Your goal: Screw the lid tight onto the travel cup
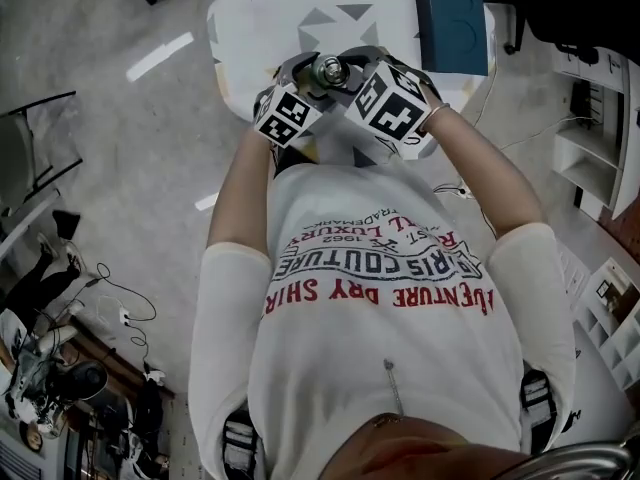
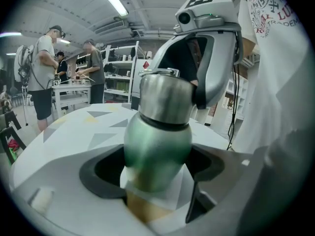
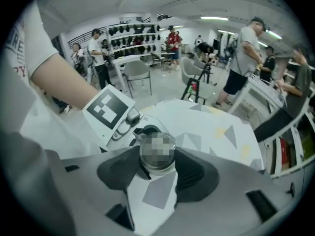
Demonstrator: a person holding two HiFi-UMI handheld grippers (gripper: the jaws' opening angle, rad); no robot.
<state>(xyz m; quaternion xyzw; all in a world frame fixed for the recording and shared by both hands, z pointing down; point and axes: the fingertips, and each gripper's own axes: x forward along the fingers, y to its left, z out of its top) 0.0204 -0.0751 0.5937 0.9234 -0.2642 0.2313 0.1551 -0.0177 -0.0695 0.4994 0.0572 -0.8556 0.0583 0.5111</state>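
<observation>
The travel cup (image 2: 156, 141) has a green body and a steel lid (image 2: 165, 100), and it stands up over the patterned table. My left gripper (image 2: 156, 168) is shut on the green body, a dark pad on each side. From above, my right gripper (image 3: 157, 159) is shut on the lid (image 3: 157, 151), its pads (image 3: 118, 168) pressed against the rim. In the head view the lid (image 1: 328, 70) shows between the two marker cubes, the left one (image 1: 287, 114) and the right one (image 1: 392, 104), near the table's front edge. The cup's base is hidden.
The white table (image 1: 262, 8) has grey and yellow triangles. A dark blue box (image 1: 452, 23) lies at its far right. Several people stand at benches and shelves (image 2: 115, 77) behind. Chairs (image 3: 138, 75) and a tripod stand beyond the table. Cables (image 1: 120, 308) lie on the floor at left.
</observation>
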